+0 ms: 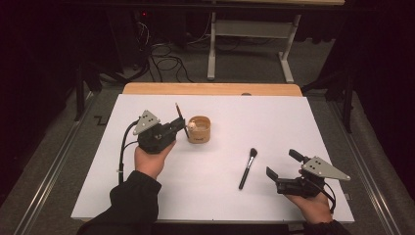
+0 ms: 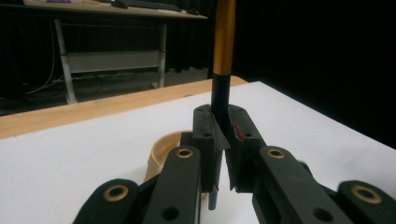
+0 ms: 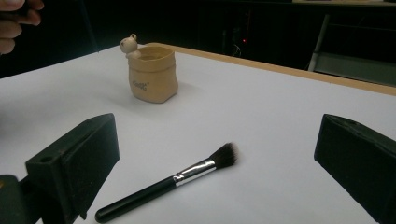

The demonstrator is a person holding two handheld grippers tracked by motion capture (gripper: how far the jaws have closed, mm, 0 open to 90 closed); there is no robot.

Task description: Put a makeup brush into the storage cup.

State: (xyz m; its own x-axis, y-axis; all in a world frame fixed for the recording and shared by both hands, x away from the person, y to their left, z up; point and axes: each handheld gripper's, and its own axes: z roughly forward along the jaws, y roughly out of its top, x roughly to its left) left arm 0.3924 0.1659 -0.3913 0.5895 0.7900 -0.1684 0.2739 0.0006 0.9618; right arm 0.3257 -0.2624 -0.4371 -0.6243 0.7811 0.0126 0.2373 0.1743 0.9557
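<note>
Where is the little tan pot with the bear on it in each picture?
High view: the tan pot stands mid-table, right of the left gripper.
Left gripper view: its rim peeks out behind the jaws.
Right gripper view: upper left.
Shared landmark: the table's wooden far edge.

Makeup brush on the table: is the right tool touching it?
Apart. The right gripper view shows the makeup brush lying between the right tool's wide-open jaws, white table visible on both sides.

Left gripper (image 1: pixel 180 128), centre left of the high view: black body, grey three-cornered plate with dark screw holes, black cable trailing; brass-ringed pivots on black jaw links in the left gripper view. Right gripper (image 1: pixel 280 166), lower right: same build. Black long sleeves (image 1: pixel 132 200) at bottom edge.
</note>
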